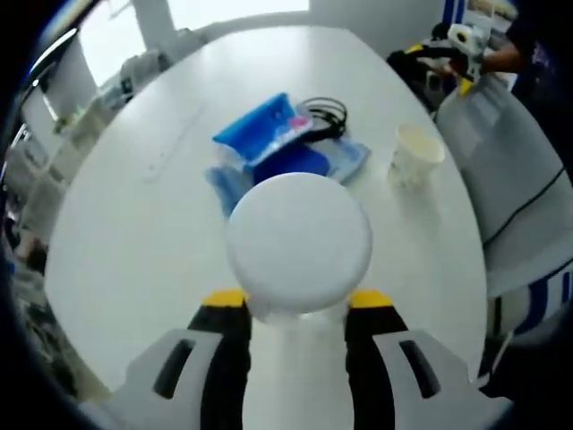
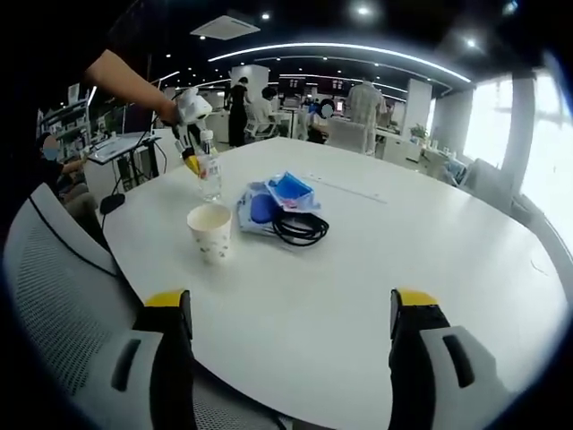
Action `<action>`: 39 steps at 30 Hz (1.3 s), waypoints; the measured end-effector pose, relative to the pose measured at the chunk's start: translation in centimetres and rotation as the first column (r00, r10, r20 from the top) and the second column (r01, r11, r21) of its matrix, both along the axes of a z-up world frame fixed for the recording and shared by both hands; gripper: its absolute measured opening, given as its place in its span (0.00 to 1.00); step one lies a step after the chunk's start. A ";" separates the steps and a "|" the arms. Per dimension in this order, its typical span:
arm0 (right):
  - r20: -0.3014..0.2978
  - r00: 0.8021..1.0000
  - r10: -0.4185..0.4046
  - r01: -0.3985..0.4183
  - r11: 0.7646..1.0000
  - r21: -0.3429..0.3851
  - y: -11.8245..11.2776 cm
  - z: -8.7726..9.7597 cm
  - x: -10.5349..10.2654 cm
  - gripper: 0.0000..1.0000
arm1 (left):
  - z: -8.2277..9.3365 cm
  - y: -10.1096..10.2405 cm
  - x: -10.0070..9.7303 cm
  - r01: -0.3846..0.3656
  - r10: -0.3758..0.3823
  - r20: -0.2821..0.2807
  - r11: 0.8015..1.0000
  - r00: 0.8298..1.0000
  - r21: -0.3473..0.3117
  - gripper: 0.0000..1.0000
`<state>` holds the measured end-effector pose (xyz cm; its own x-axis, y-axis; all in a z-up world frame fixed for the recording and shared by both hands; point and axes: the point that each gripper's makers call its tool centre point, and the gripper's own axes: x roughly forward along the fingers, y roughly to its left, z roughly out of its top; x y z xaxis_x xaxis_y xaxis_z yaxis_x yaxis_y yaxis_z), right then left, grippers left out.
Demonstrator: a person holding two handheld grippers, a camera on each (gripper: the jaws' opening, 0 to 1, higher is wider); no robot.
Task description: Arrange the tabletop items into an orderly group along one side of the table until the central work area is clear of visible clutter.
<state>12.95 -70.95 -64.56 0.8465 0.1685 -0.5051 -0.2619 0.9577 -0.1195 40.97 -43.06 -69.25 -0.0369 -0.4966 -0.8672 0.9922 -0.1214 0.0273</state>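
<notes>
Two grippers, one loaded

Left gripper [image 1: 295, 309] pinches a clear bottle [image 2: 209, 176] below its white cap [image 1: 298, 244]; light, slippery. Right gripper [image 2: 291, 309] spread, empty. Paper cup [image 2: 210, 231], crushable, near worktop [image 2: 430, 242] edge; blue packets [image 2: 282, 199] and black cable [image 2: 300, 228] centrally beyond.

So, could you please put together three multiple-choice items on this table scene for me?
1. In the right gripper view, where is the paper cup relative to the blue packets?
A) on top of them
B) to their left
C) behind them

2. The coiled cable is:
A) black
B) red
C) white

3. The left gripper is:
A) open
B) shut on the paper cup
C) shut on the plastic bottle

Answers:
1. B, the cup stands apart on bare table, left of the packets.
2. A, its loops are dark against the white top.
3. C, both jaws press the bottle's sides below its white cap.
</notes>
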 end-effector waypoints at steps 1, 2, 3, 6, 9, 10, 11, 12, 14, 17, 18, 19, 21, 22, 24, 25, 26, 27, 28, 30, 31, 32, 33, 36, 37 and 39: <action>-0.001 1.000 -0.002 0.002 1.000 -0.002 0.0 0.0 0.0 0.91 | 0.0 0.0 0.0 0.003 -0.003 0.000 1.000 1.000 -0.001 0.38; -0.003 1.000 -0.002 0.002 1.000 -0.001 -0.1 0.0 0.0 0.91 | 0.0 0.0 0.0 0.005 -0.005 0.000 1.000 1.000 0.000 0.38; -0.003 1.000 -0.002 0.002 1.000 -0.001 -0.1 -0.1 0.0 0.91 | 0.0 0.0 -0.1 0.007 -0.007 -0.001 1.000 1.000 0.001 0.37; -0.008 1.000 0.002 -0.002 1.000 -0.005 0.0 -0.1 0.0 0.91 | 0.0 0.3 -0.1 0.018 -0.018 -0.001 1.000 1.000 0.013 0.37; -0.009 1.000 0.003 -0.004 1.000 -0.007 0.0 -0.2 -0.1 0.91 | 0.0 0.8 -0.1 0.019 -0.019 -0.007 1.000 1.000 0.022 0.37; -0.008 1.000 0.003 -0.003 1.000 -0.007 0.0 -0.2 -0.1 0.91 | -0.1 1.0 -0.1 0.015 -0.015 -0.010 1.000 1.000 0.024 0.38; -0.008 1.000 0.002 -0.002 1.000 -0.007 0.0 -0.2 -0.1 0.91 | -0.1 1.1 -0.1 0.013 -0.013 -0.010 1.000 1.000 0.025 0.38; -0.008 1.000 0.001 -0.001 1.000 -0.007 -0.1 -0.2 -0.1 0.91 | -0.1 1.2 -0.1 0.009 -0.009 -0.011 1.000 1.000 0.026 0.38; -0.008 1.000 0.002 -0.002 1.000 -0.006 0.0 -0.2 -0.1 0.91 | -0.1 1.4 0.0 0.006 -0.006 -0.006 1.000 1.000 0.030 0.38; -0.009 1.000 0.004 -0.004 1.000 -0.007 0.0 -0.2 -0.1 0.91 | -0.1 1.5 0.1 0.005 -0.005 -0.003 1.000 1.000 0.031 0.38; -0.009 1.000 0.003 -0.003 1.000 -0.007 0.0 -0.2 -0.1 0.91 | -0.1 1.5 0.2 0.004 -0.004 -0.003 0.999 1.000 0.032 0.38; -0.009 1.000 0.001 -0.001 1.000 -0.008 0.0 -0.2 -0.1 0.91 | -0.1 1.5 0.2 0.003 -0.003 -0.004 0.999 1.000 0.033 0.38; -0.009 1.000 0.000 -0.001 1.000 -0.009 -0.1 -0.2 0.0 0.91 | -0.1 1.5 0.2 0.006 -0.006 -0.004 0.999 1.000 0.035 0.38; -0.009 1.000 0.001 -0.001 1.000 -0.009 -0.1 -0.2 0.0 0.91 | -0.1 1.5 0.2 0.007 -0.006 -0.004 0.999 1.000 0.036 0.38; -0.010 1.000 0.001 -0.001 1.000 -0.010 -0.1 -0.2 0.0 0.91 | -0.1 1.6 0.2 0.005 -0.005 -0.006 0.999 1.000 0.040 0.39; -0.010 1.000 0.001 -0.001 1.000 -0.010 -0.1 -0.2 0.0 0.91 | -0.1 1.6 0.2 0.000 0.000 -0.008 0.999 1.000 0.042 0.39; -0.009 1.000 0.000 0.000 1.000 -0.010 -0.1 -0.2 0.0 0.91 | -0.1 1.6 0.2 -0.002 0.002 -0.011 0.999 1.000 0.045 0.39; -0.009 1.000 0.000 0.000 1.000 -0.012 -0.1 -0.2 0.0 0.91 | -0.1 1.6 0.2 -0.002 0.002 -0.012 0.999 1.000 0.048 0.39; -0.006 1.000 -0.003 0.002 1.000 -0.017 -0.2 -0.2 0.0 0.92 | -0.1 1.6 0.2 -0.003 0.003 -0.014 0.999 1.000 0.050 0.39; 0.002 1.000 -0.006 0.006 1.000 -0.013 -0.2 0.0 0.1 0.92 | 0.0 1.6 0.2 0.003 -0.003 -0.006 0.999 1.000 0.052 0.40; -0.001 1.000 -0.007 0.007 1.000 -0.010 -0.2 -0.1 0.1 0.92 | 0.0 1.5 0.2 0.000 0.000 -0.004 0.999 1.000 0.051 0.42; -0.001 1.000 -0.007 0.007 1.000 -0.012 -0.2 -0.1 0.1 0.92 | 0.1 1.5 0.2 -0.001 0.001 -0.002 0.999 1.000 0.048 0.45; 0.001 1.000 -0.006 0.006 1.000 -0.014 -0.2 -0.1 0.1 0.92 | 0.3 1.4 0.3 -0.003 0.003 0.003 0.999 1.000 0.043 0.47; 0.003 1.000 -0.005 0.005 1.000 -0.012 -0.2 0.0 0.1 0.92 | 0.6 1.4 0.2 -0.005 0.005 0.012 0.999 1.000 0.040 0.50; 0.003 1.000 -0.004 0.004 1.000 -0.012 -0.2 0.0 0.1 0.92 | 0.8 1.5 0.2 -0.001 0.001 0.019 0.999 1.000 0.043 0.51; 0.005 1.000 -0.003 0.003 1.000 -0.010 -0.1 0.0 0.1 0.92 | 0.9 1.8 0.2 -0.009 0.008 0.024 0.999 1.000 0.045 0.52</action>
<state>13.03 -71.09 -64.54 0.8495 0.1608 -0.5025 -0.2585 0.9571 -0.1307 41.16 -41.28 -68.33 -0.0118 -0.4570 -0.8894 0.9923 -0.1150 0.0459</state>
